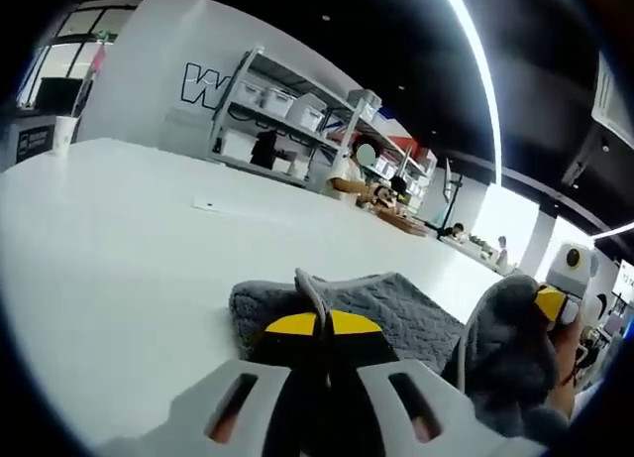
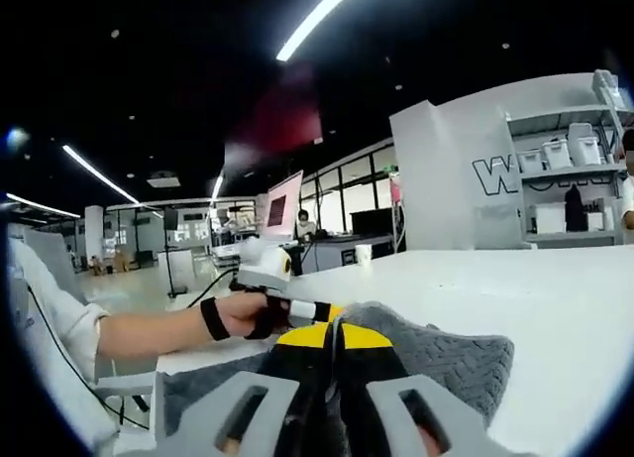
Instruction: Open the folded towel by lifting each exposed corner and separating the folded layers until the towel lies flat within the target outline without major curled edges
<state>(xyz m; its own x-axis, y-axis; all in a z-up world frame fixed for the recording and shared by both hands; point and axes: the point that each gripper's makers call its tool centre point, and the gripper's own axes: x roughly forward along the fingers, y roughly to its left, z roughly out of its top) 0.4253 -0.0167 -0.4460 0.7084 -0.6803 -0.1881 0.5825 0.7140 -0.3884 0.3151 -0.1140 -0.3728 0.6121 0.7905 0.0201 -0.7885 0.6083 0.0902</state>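
Closest in, the left gripper (image 1: 322, 328) has its yellow-tipped jaws pinched tight on a ridge of the grey towel (image 1: 416, 313), which lies bunched on the white bench (image 1: 129, 249) near its front edge. The right gripper (image 2: 335, 336) is likewise clamped on a lifted fold of the same towel. Both corners look caught, so the unfolding step is under way; next, I'd judge, the two grippers need drawing apart to peel the layers open. Beyond stand shelves (image 1: 297, 110) with bins.
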